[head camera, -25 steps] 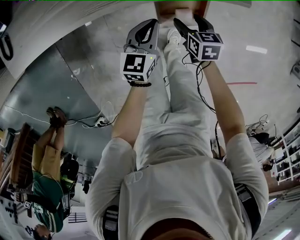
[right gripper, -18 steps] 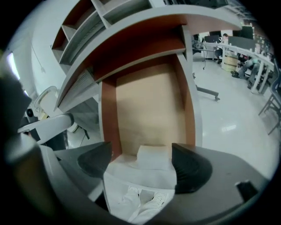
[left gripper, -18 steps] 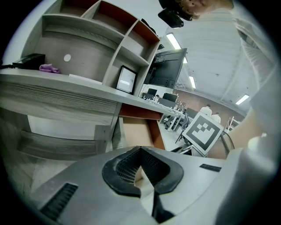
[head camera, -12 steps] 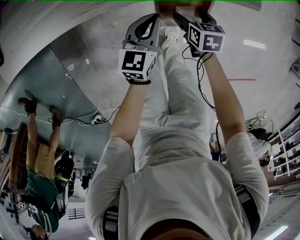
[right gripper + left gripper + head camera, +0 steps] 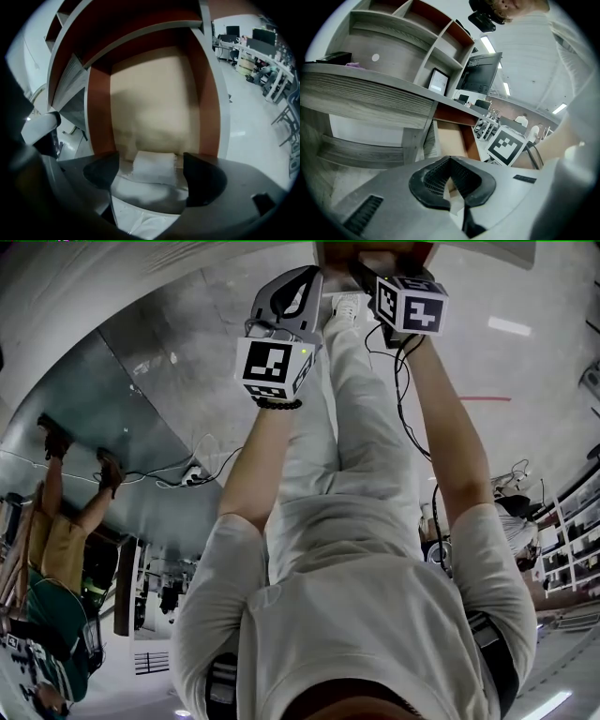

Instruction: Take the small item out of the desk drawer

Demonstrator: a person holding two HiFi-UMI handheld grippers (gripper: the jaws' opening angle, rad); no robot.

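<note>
1. Found open room over the tan floor of the drawer (image 5: 154,93), bare from the white item (image 5: 152,168) back towards the far end.
2. Met red-brown sides there, the left wall (image 5: 99,112) and the right wall (image 5: 208,93), shutting off any sideways approach.
3. Met the surface (image 5: 136,28) overhanging the drawer's far end, with only the near part open from above.
4. Had just spread the jaws of the right claw (image 5: 152,176) wide, with the white item between them and a gap showing at each pad.
</note>
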